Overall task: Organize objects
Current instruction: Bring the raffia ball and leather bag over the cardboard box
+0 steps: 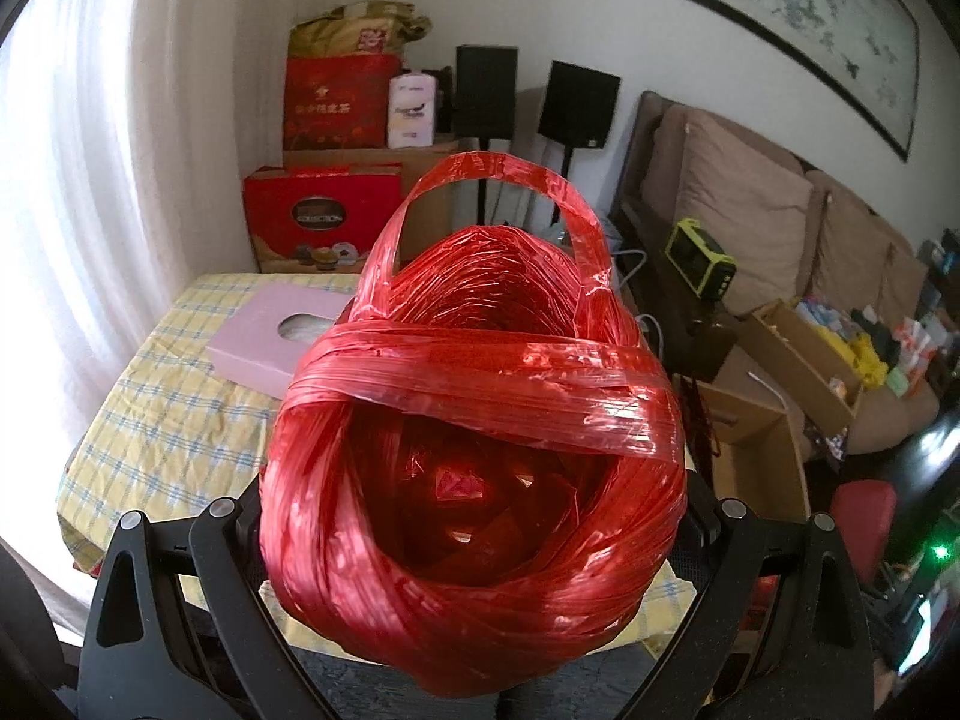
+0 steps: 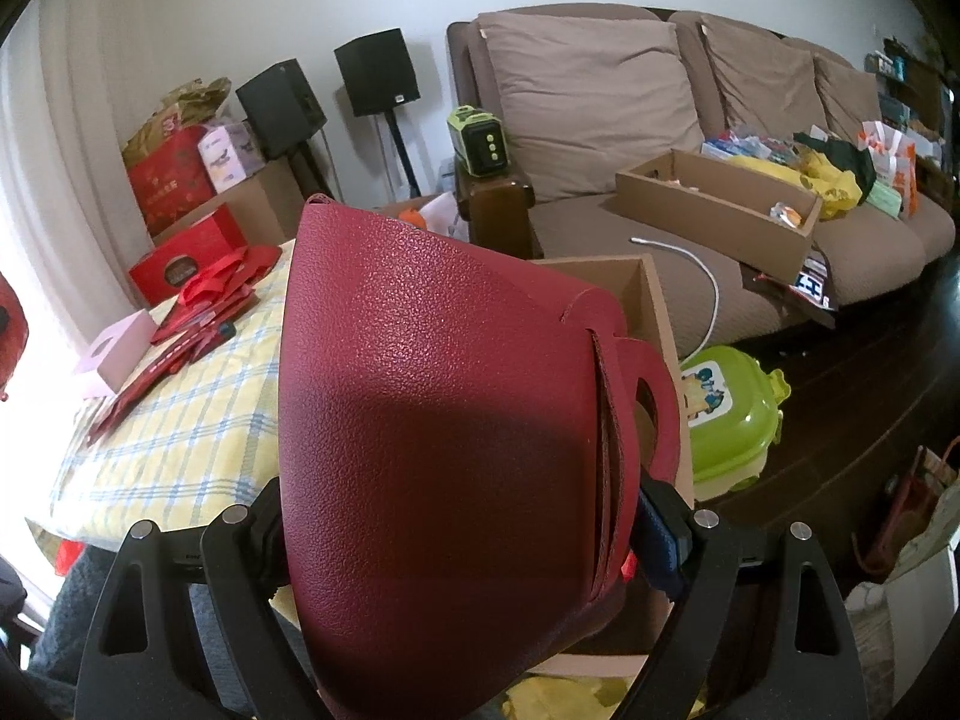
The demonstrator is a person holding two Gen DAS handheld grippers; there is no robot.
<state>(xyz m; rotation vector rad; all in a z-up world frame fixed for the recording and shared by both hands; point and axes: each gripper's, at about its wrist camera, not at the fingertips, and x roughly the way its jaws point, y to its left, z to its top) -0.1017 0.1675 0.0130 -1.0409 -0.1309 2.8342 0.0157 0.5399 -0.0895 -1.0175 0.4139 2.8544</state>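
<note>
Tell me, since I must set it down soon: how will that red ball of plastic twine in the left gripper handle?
The red twine ball looks rounded, so it may roll once released. Its glossy strands suggest a slippery, squashy surface. The loose loop on top seems floppy and could snag.

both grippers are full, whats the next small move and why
Probably carry the dark red leather bag in the right gripper forward and lower it into the open cardboard box just behind it. The bag sits wide between the fingers, the box mouth looks free, and the left gripper is occupied with the red twine ball.
</note>
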